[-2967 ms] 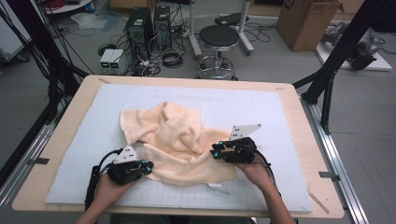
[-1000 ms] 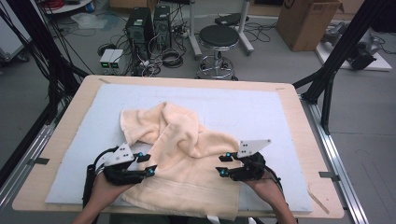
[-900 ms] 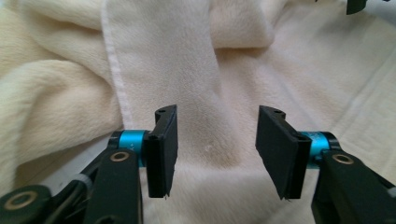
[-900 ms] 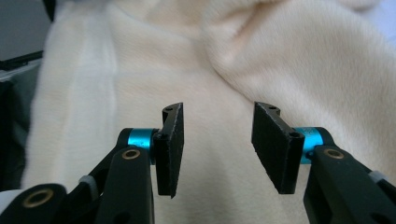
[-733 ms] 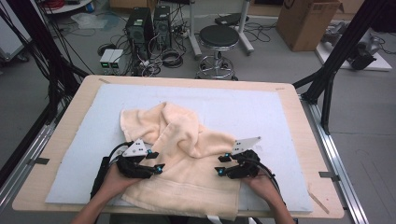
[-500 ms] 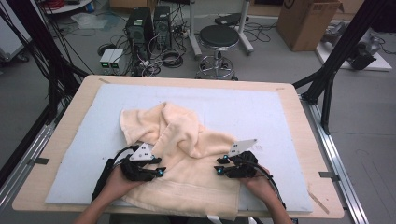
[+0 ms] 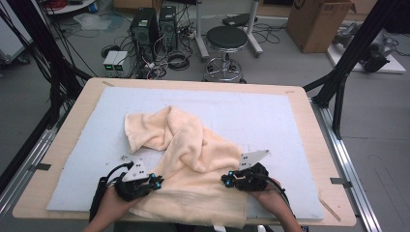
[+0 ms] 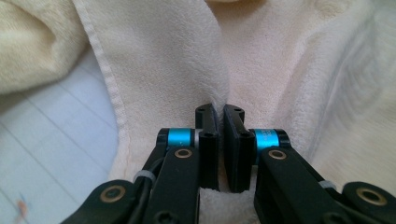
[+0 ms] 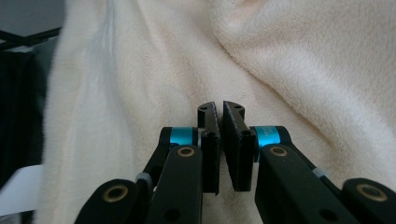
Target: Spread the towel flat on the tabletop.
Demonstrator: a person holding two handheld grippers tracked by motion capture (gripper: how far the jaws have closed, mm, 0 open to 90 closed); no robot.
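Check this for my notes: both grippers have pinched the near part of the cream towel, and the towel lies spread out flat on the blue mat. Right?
Not quite. The left gripper and the right gripper are both shut on the near part of the cream towel, whose jaws have just been closing on it, but the towel is crumpled and folded over itself on the blue mat, not flat. The high view shows it.

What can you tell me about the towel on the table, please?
The towel is a pale peach, fluffy terry cloth with a stitched hem along its edge. It lies crumpled in folds on the white mat, and its near edge hangs over the table's front. The left gripper and the right gripper have just closed, each pinching a fold of it near that front edge.
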